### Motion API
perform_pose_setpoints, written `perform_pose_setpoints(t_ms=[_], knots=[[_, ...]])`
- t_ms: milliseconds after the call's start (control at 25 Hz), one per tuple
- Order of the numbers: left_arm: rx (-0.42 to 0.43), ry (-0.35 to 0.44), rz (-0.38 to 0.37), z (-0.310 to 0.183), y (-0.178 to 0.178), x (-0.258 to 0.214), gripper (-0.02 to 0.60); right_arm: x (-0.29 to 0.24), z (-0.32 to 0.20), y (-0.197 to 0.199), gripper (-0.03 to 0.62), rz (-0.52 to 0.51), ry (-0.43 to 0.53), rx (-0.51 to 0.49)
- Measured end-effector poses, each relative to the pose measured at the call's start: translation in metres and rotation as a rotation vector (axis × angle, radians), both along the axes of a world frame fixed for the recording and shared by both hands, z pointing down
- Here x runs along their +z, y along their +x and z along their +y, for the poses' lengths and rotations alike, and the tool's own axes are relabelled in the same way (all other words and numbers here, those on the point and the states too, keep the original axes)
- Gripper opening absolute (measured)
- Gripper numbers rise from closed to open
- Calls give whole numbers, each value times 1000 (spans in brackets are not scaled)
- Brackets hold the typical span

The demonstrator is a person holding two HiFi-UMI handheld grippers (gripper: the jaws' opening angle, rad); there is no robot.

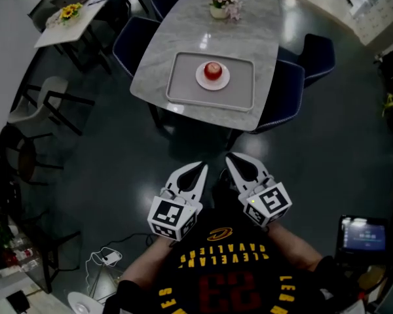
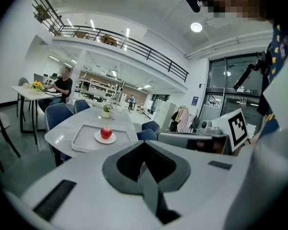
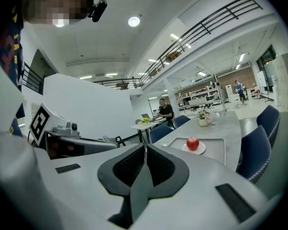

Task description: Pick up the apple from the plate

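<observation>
1. The red apple [image 1: 213, 69] sits upright in the middle of a small white plate [image 1: 223, 82]. Nothing is touching it.
2. The plate rests in a grey rectangular tray [image 1: 183, 84], slightly toward the tray's right half as you look down on it.
3. The tray lies near the close end of a pale marble-look table [image 1: 183, 25]. A pot of pink flowers [image 1: 221, 2] stands at the far end, well apart from the tray.
4. Navy chairs flank the table, one on the left [image 1: 132, 41] and two on the right [image 1: 287, 90].
5. You hold the left gripper [image 1: 202, 167] close to your body over the dark floor [image 1: 105, 142], well short of the table. Its fingers [image 2: 110, 169] are pressed together with nothing between them.
6. The right gripper [image 1: 229, 157] is just beside the left one. Its fingers [image 3: 104, 174] are likewise together and empty. Both grippers point toward the tray.
7. Beyond, a second table [image 1: 59, 28] at the far left carries yellow flowers [image 1: 69, 10]. In the gripper views a person [image 2: 62, 87] is seated there.
</observation>
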State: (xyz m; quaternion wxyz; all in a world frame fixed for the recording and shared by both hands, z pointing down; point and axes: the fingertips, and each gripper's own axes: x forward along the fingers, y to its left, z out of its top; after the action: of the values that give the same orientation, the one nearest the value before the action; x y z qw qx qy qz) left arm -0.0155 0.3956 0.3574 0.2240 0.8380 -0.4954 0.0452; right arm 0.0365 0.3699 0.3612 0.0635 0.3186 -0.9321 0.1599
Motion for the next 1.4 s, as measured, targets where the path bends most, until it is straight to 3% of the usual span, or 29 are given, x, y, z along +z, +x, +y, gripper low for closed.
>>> perform_pose_setpoints(t_ms=[440,920,1400], knots=[[-56,-12,-36,-88,40,-3,0,1,-93,34,6,-51,-30,-67],[-80,-40,-50,-128,50,1,0,8,-135,45,6,-76,-82,-80],[47,-59,-1,-203,23,20,0,22,-204,30,6,-31,-99,58]])
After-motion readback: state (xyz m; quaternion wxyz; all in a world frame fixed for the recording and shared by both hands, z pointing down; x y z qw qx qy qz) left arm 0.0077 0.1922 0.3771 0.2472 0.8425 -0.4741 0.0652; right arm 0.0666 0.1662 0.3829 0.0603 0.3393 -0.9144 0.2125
